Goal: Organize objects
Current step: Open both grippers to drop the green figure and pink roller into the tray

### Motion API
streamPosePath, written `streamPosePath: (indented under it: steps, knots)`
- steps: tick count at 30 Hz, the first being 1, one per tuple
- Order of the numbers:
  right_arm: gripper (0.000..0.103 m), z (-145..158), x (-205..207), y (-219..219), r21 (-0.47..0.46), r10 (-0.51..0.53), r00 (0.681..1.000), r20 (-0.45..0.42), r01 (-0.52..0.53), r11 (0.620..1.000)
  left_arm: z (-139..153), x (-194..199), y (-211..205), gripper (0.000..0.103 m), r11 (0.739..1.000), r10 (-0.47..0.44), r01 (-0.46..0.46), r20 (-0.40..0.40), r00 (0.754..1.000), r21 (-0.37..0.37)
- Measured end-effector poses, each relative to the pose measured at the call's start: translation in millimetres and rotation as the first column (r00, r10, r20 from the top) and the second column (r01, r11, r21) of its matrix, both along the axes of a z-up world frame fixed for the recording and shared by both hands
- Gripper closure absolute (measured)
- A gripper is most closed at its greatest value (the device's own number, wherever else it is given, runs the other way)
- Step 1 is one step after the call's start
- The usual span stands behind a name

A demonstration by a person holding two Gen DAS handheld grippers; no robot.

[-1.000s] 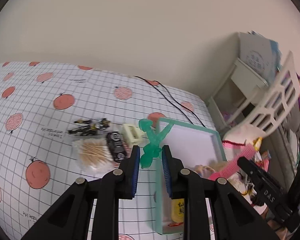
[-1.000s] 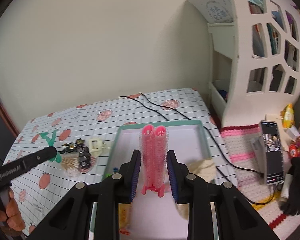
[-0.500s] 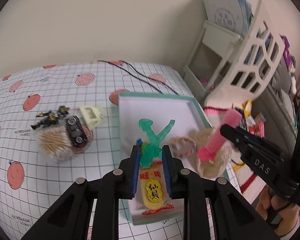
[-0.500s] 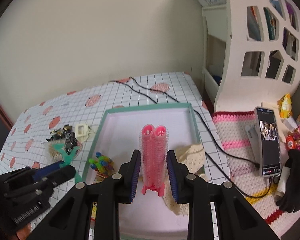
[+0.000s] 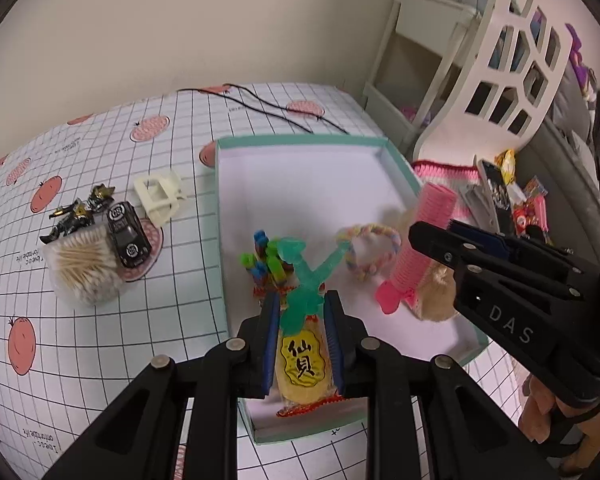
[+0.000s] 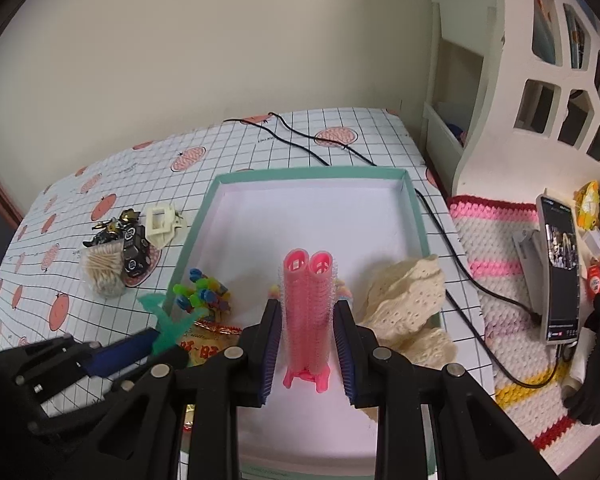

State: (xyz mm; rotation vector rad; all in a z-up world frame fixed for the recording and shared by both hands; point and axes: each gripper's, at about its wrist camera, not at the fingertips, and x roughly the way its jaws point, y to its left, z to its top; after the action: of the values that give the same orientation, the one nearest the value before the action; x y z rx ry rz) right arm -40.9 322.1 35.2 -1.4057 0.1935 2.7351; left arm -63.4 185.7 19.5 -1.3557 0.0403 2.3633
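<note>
My left gripper (image 5: pixel 302 304) is shut on a translucent green figure (image 5: pixel 306 276) and holds it over the near left part of the teal-rimmed white tray (image 5: pixel 300 142). My right gripper (image 6: pixel 307 308) is shut on a pair of pink hair rollers (image 6: pixel 308 304), held upright over the tray's (image 6: pixel 312 174) middle; they also show in the left wrist view (image 5: pixel 416 248). In the tray lie a yellow snack packet (image 5: pixel 302 368), a colourful block toy (image 5: pixel 266 258), a pastel bracelet (image 5: pixel 370 250) and a cream lace cloth (image 6: pixel 404 296).
On the checked tablecloth left of the tray lie a cotton swab pack (image 5: pixel 84 264), a black toy car (image 5: pixel 128 234), a small dark figure (image 5: pixel 78 212) and a cream clip (image 5: pixel 158 194). A black cable (image 6: pixel 320 140) runs behind the tray. A white shelf (image 6: pixel 540 80) and a phone (image 6: pixel 560 272) stand right.
My left gripper has carried the green figure from over the tablecloth to over the tray's near left part. My right gripper with the rollers has come slightly lower over the tray.
</note>
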Motion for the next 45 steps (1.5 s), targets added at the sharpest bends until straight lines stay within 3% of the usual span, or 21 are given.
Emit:
streamPosePath:
  steps: [15, 28, 45]
  knots:
    - [0.072, -10.5, -13.9, -2.1, -0.016, -0.026, 1.000, 0.004, 0.026, 1.000, -31.8, -0.6, 25.8, 0.080, 0.995, -0.038, 0.043, 0.061, 0.997, -0.085]
    - [0.067, -10.7, -12.5, -1.4, -0.030, -0.031, 0.999, -0.009, 0.031, 0.999, -29.9, -0.9, 30.4, 0.080, 0.997, -0.043, 0.046, 0.056, 0.998, -0.054]
    - [0.067, -4.3, -9.3, 3.5, -0.027, -0.055, 0.998, -0.041, 0.054, 0.998, -5.5, -4.7, 11.1, 0.079, 1.000, 0.027, -0.028, -0.039, 0.999, -0.013]
